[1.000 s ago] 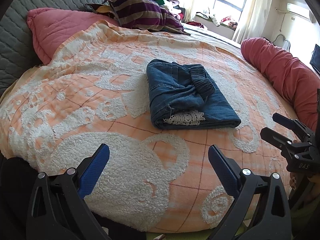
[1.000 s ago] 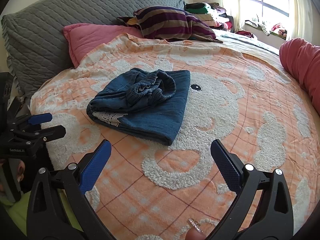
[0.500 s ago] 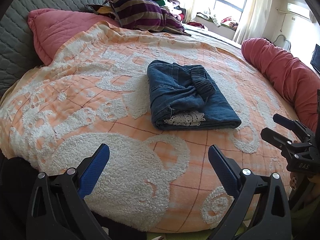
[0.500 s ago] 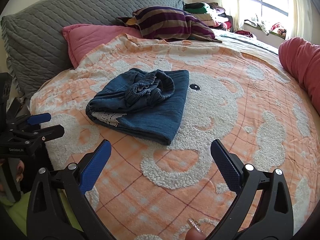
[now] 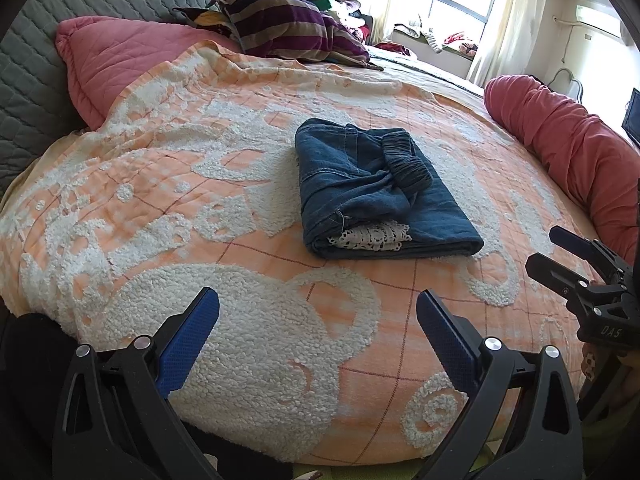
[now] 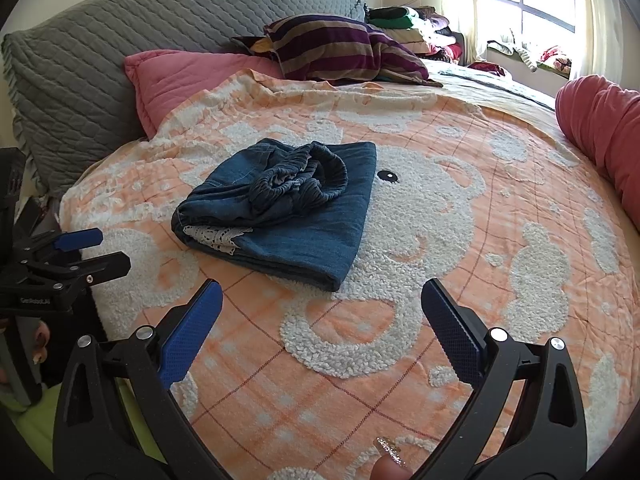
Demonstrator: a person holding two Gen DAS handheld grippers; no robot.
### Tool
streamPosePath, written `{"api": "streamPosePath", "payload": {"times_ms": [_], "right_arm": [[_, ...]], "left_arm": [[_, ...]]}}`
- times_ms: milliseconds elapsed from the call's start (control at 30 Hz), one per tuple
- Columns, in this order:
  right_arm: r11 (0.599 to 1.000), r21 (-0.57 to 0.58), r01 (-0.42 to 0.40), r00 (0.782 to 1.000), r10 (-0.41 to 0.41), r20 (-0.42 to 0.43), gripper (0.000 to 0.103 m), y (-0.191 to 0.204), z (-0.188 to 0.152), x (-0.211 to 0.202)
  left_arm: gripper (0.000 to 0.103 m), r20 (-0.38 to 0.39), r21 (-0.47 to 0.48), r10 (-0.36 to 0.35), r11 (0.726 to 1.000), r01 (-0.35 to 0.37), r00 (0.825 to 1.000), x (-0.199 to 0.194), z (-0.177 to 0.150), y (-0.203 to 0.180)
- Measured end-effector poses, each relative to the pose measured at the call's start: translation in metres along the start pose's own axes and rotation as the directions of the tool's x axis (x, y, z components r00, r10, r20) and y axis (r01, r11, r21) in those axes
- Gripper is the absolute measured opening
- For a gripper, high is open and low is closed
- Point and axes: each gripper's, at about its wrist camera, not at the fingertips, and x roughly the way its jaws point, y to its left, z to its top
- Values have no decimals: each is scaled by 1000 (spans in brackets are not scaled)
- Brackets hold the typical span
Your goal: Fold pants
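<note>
Pants [image 5: 376, 192] sit folded in a bundle mid-blanket [image 5: 160, 184], waistband bunched on top, white lace peeking out at the near edge. My left gripper [image 5: 318, 320] hangs over the blanket's near edge, jaws wide apart, holding nothing, well short of the pants. My right gripper [image 6: 320, 312] likewise: fingers spread, nothing held. Pink pillow [image 6: 180, 80] lies beyond.
</note>
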Motion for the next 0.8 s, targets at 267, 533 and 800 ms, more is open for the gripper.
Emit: {"api": "streamPosePath", "payload": {"times_ms": [267, 533, 800], "right_arm": [[1000, 9, 10, 1000, -10, 6, 94, -3, -1, -3], [1000, 17, 16, 1000, -16, 11, 94, -4, -1, -4], [999, 24, 27, 1000, -27, 13, 94, -7, -1, -5]], "left_arm": [[99, 1, 7, 1, 1000, -1, 1000, 0, 0, -2], [99, 4, 13, -3, 1000, 3, 1000, -1, -1, -5], [99, -2, 27, 5, 1000, -5, 1000, 1, 0, -6]]}}
